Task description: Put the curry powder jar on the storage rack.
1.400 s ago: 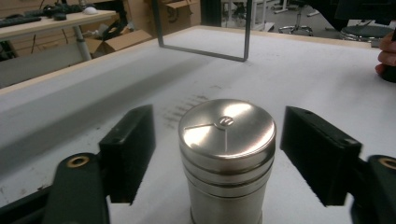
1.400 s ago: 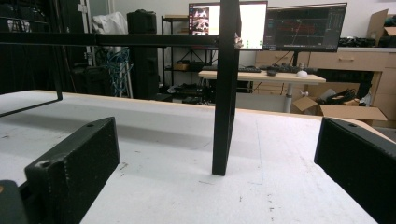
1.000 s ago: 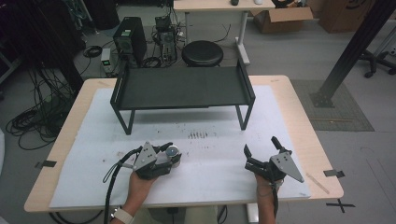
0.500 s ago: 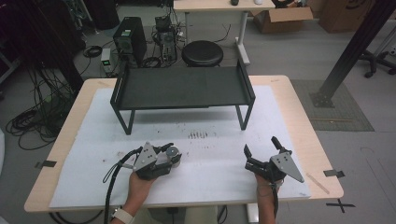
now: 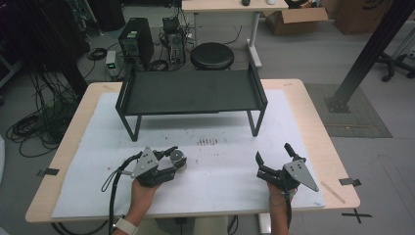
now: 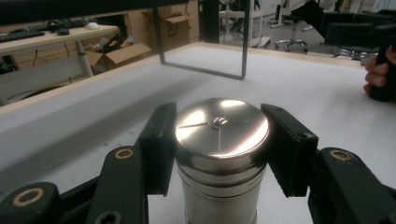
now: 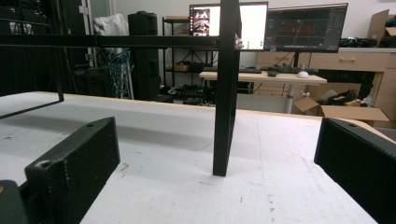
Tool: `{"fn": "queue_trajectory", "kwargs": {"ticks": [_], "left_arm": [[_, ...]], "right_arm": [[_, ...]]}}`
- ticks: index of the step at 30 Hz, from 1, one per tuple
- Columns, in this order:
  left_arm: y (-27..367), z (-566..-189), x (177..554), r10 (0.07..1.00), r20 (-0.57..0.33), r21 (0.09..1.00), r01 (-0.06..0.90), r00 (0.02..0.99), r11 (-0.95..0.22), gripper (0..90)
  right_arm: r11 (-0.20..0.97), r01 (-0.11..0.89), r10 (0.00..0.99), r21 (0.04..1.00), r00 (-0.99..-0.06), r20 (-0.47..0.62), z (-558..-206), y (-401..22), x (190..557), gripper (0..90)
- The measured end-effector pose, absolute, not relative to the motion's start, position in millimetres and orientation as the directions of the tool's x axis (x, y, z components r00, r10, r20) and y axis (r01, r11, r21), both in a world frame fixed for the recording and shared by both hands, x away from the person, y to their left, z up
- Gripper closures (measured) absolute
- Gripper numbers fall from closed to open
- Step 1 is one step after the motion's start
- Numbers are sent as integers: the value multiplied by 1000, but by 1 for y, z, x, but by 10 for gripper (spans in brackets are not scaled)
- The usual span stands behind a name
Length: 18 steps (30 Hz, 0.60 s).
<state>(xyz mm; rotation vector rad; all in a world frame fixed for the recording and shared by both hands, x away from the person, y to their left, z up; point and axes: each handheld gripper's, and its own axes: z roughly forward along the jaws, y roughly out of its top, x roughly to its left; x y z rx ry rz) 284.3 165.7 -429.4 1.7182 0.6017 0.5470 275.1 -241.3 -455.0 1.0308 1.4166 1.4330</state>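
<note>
steel canister (image 6: 219, 154): its lower part runs off the bottom edge of the left gripper view, so its foot on the table is cut off; in the high view it is a small shiny spot at lower left, too small to read.
left gripper (image 6: 219, 140): jaw arms cut by the bottom edge; where the pads meet the canister's wall is partly hidden behind its lid.
right gripper (image 7: 217, 186): both jaws cut by the lower corners of the right gripper view.
black rack (image 5: 191, 93): the table under its shelf is hidden.
forearms: cut off at the high view's bottom edge.
</note>
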Motion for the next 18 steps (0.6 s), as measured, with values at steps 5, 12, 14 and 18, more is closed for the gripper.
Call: {"fn": "queue_trajectory", "kwargs": {"ticks": [5, 12, 14, 18], "left_arm": [[174, -418, 284, 660, 20, 984, 103, 751, -147, 487], [185, -401, 285, 668, -1, 990, 92, 744, -102, 487], [188, -397, 286, 670, -6, 992, 91, 742, -92, 487], [193, -389, 287, 675, -18, 993, 90, 738, -72, 487]], "right_arm": [[5, -20, 954, 1000, -299, -11, -455, -241, 275, 0], [7, -19, 954, 1000, -299, -13, -455, -241, 275, 0], [7, -19, 954, 1000, -299, -13, -455, -241, 275, 0], [7, -19, 954, 1000, -299, -12, -455, -241, 275, 0]]}}
